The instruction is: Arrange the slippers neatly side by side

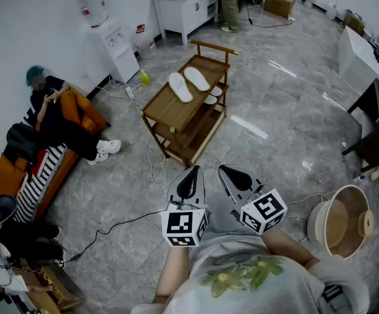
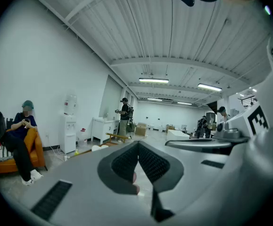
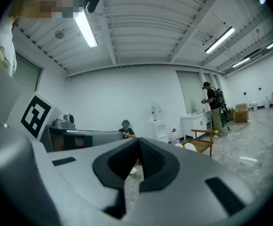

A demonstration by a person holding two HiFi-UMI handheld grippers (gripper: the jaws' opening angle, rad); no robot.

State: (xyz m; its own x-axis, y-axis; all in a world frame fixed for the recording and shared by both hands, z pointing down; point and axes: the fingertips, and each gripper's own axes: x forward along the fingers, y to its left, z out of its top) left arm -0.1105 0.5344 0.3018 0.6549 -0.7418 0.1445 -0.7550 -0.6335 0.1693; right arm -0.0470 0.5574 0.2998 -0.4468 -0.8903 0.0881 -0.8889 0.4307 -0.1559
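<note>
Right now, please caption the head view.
White slippers on a wooden cart; left gripper and right gripper shut, away from it.

Head view looks steeply down; both gripper views look level, sharing the wooden cart.

The slippers lie side by side on the top shelf of the cart, with a water dispenser to its left and a cabinet behind it. Well in front of the cart, the left claw sits just left of the right claw, a basket to their right.
</note>
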